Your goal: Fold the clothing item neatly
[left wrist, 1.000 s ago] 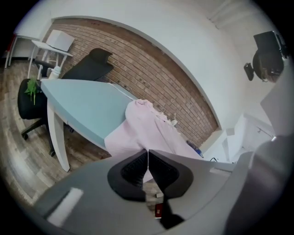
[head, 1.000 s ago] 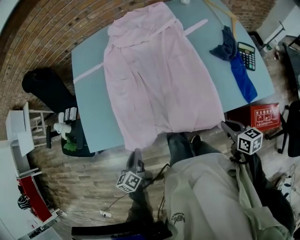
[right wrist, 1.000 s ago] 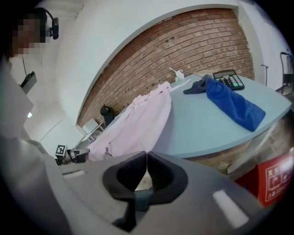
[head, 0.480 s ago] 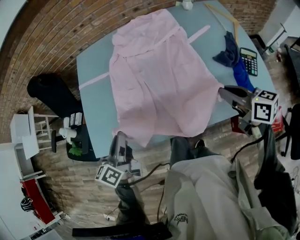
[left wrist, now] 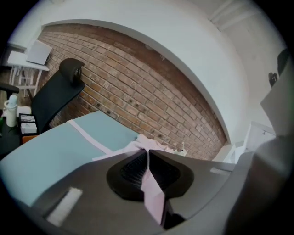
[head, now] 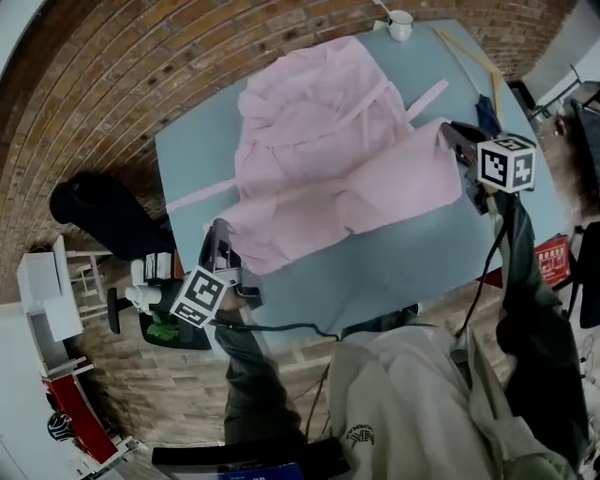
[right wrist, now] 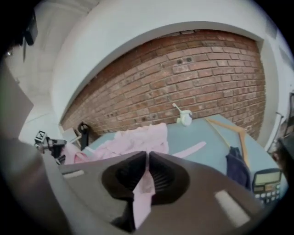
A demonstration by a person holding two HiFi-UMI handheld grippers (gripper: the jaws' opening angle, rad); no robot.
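Fingers of left gripper (left wrist: 147,153) and right gripper (right wrist: 147,157) each clamp pink robe (head: 319,159); mug (head: 400,24) contents hidden.

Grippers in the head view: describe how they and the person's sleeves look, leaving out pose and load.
The left gripper and right gripper have grey bodies with black ribbed pads. Each carries a white cube printed with black square markers. A thin black cable runs from each towards the person. The sleeves are dark, and the top is pale.
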